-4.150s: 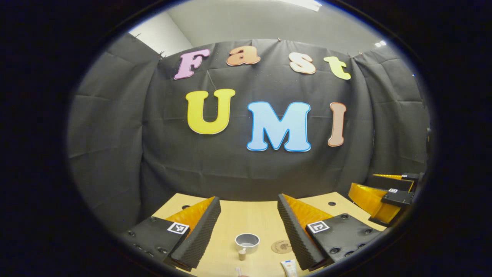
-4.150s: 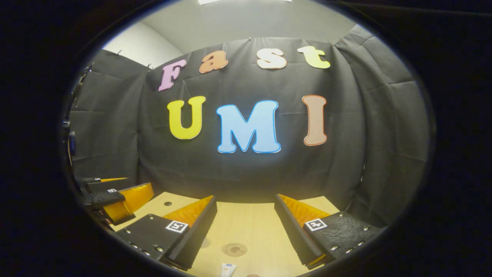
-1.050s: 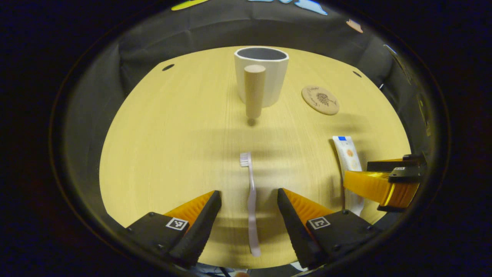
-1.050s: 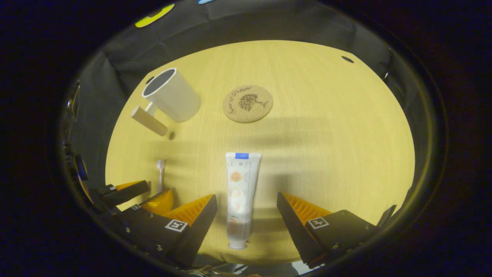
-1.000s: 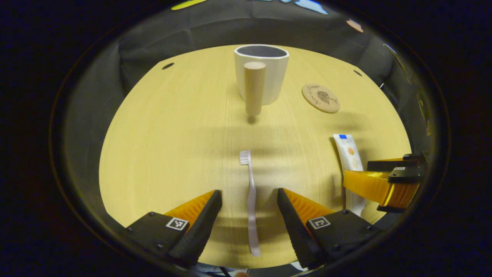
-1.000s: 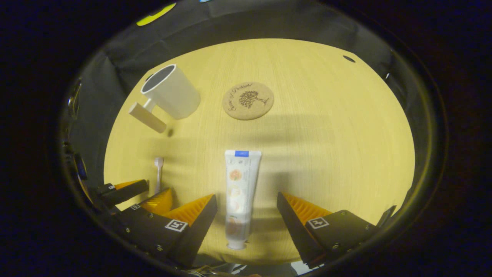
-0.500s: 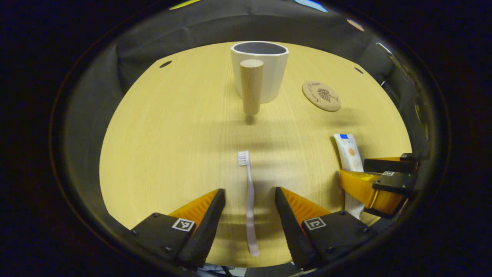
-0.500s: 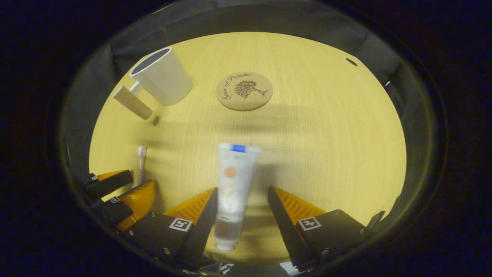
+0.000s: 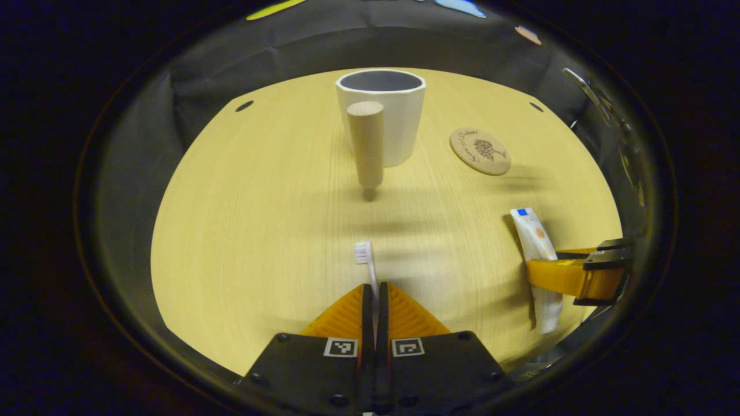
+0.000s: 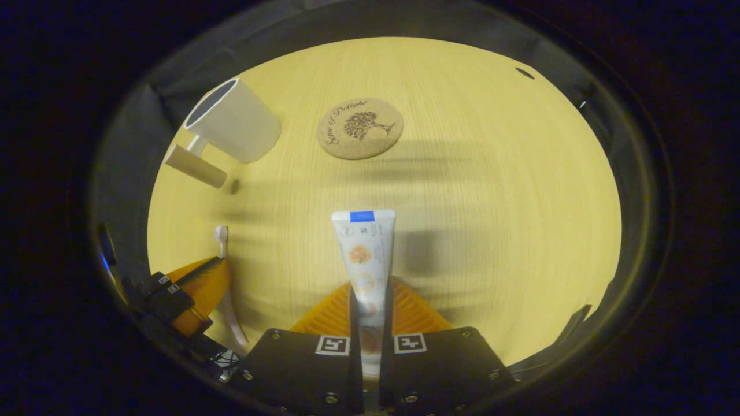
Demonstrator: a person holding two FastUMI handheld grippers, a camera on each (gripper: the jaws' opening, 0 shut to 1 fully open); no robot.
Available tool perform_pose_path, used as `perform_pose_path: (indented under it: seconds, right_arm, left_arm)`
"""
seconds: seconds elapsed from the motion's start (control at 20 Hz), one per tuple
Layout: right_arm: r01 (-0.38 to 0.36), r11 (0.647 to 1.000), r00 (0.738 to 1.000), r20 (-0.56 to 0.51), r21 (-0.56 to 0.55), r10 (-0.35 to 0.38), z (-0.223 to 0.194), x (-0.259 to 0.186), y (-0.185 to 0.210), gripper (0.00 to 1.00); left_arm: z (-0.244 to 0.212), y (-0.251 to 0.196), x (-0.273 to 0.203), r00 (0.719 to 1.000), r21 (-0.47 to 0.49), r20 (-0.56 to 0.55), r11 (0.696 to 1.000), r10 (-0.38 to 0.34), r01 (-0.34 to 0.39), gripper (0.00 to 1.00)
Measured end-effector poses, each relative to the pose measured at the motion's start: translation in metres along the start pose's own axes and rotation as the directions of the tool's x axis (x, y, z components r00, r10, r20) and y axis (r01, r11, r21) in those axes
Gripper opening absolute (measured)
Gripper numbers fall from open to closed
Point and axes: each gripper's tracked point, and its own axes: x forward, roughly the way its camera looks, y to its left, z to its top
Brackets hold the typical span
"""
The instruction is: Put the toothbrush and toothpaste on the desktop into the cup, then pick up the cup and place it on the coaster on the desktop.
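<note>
The toothbrush (image 9: pixel 370 277) is clamped in the closed left tool (image 9: pixel 376 300) and the toothpaste (image 10: pixel 365 260) in the closed right tool (image 10: pixel 369 306), both low over the desk (image 9: pixel 248 231), the cup (image 9: pixel 381 115) and coaster (image 9: pixel 480 151) beyond.

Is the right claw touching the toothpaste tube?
Touching. In the right gripper view, the right claw has both fingers pressed against the toothpaste tube.

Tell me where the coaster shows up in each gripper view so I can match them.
Left gripper view: the coaster lies upper right, to the right of the cup.
Right gripper view: the coaster lies upper middle, again to the right of the cup.
Shared landmark: the cup with its wooden handle.
</note>
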Motion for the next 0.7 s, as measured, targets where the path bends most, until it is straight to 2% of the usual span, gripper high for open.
perform_pose_path:
  seconds: [0.05, 0.1, 0.3, 0.7]
  right_arm:
    - [-0.01, 1.0, 1.0, 0.001, 0.01, 0.01, 0.0, 0.007, 0.0, 0.13]
    - [-0.018, 1.0, 1.0, 0.016, 0.024, 0.017, 0.001, 0.0, 0.0, 0.06]
    - [-0.061, 0.996, 0.998, -0.004, 0.061, 0.061, 0.001, 0.001, 0.0, 0.06]
    - [-0.081, 0.996, 0.997, 0.011, 0.036, 0.081, 0.001, 0.0, -0.001, 0.05]
  left_arm:
    - [0.0, 0.0, 0.001, 1.0, 0.0, 0.001, 1.0, 0.0, 0.0, 0.07]
    - [0.001, 0.001, 0.0, 1.0, 0.003, 0.001, 1.0, 0.001, -0.001, 0.07]
    - [0.014, -0.006, -0.017, 0.999, 0.02, 0.044, 1.0, -0.01, 0.009, 0.07]
    - [0.08, -0.025, -0.097, 0.977, -0.018, 0.198, 0.997, -0.075, 0.08, 0.07]
